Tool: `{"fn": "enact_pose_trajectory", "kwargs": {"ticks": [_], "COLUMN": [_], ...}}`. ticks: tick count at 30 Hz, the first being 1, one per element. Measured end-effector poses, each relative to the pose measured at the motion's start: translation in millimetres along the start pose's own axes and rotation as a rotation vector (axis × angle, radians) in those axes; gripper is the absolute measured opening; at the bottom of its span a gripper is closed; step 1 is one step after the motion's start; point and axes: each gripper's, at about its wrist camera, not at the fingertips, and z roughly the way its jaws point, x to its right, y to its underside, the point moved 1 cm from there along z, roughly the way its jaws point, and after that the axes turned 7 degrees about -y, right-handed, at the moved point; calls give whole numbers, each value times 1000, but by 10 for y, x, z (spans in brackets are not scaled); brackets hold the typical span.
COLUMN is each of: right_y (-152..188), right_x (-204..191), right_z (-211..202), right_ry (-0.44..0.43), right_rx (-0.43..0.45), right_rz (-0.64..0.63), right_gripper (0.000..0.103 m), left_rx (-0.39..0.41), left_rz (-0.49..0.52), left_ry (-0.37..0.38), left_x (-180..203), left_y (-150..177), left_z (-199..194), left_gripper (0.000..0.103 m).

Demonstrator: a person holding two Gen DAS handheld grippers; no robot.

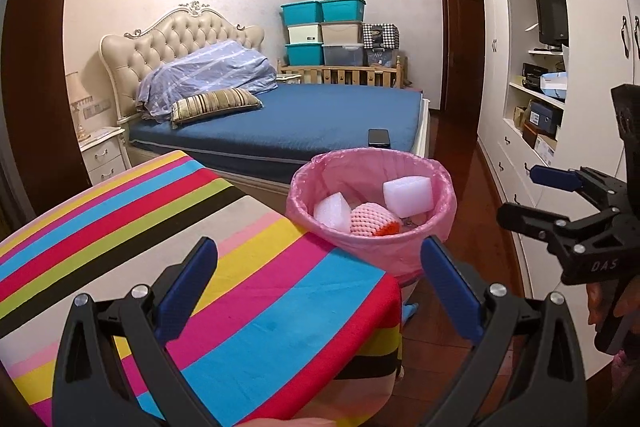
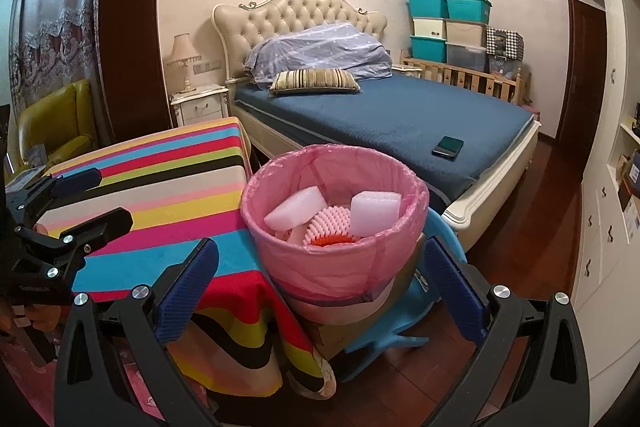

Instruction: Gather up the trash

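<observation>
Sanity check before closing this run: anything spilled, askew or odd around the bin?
Nothing spilled. The white foam blocks and pink foam fruit net sit inside the pink-lined bin. One oddity: the bin stands on a blue plastic stool beside the striped tablecloth, not on the floor. Both grippers are open and empty.

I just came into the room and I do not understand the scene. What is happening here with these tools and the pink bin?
A person is collecting trash with a handheld claw in each hand. The left claw and the right claw are both open and hold nothing. The bin with the pink liner stands beside the striped table. It already holds two white foam pieces and a pink foam net. No trash shows on the visible part of the tablecloth.
</observation>
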Motion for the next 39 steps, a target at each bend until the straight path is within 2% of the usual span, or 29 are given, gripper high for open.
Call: {"fn": "enact_pose_trajectory", "kwargs": {"ticks": [39], "right_y": [10], "right_x": [-63], "right_z": [73], "right_ry": [-19], "right_rx": [-1], "right_rz": [14], "right_gripper": [96], "left_rx": [-15], "left_rz": [-7], "left_ry": [-2], "left_x": [13], "left_y": [47], "left_z": [37], "left_gripper": [98]}}
